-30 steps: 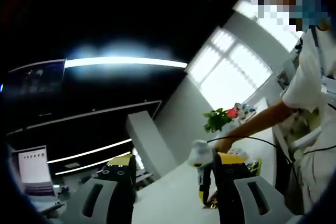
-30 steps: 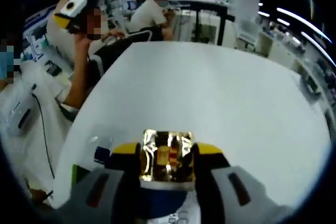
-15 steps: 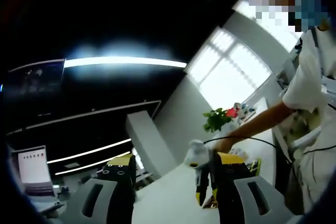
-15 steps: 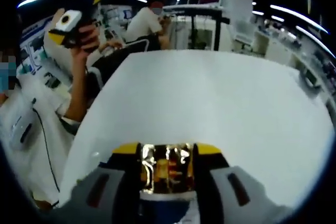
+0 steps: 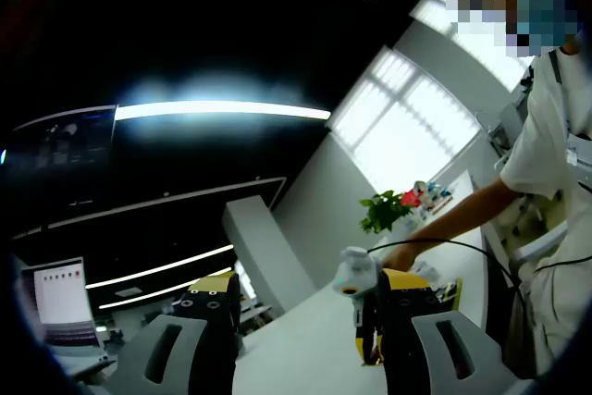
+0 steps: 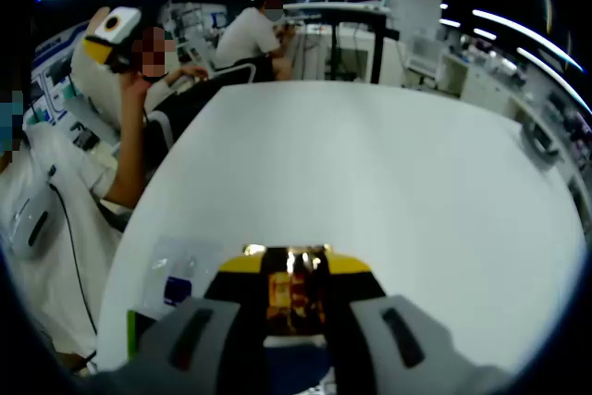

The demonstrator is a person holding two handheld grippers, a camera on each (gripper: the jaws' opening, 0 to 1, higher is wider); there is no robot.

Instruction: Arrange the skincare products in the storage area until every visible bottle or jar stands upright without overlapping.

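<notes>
One gold-capped bottle — clamped in the right gripper; left gripper gapes, holding nothing.

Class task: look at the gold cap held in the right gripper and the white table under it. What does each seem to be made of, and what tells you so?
Gold cap: probably metallised plastic or metal, since it gives mirror-like reflections. Table: a smooth white laminate or painted board, evenly coloured with a soft sheen; the exact material is uncertain.

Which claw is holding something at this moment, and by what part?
The right claw is shut on a bottle, gripping it at its shiny gold cap between the jaws. The left claw is open, raised off the white table, holding nothing.
</notes>
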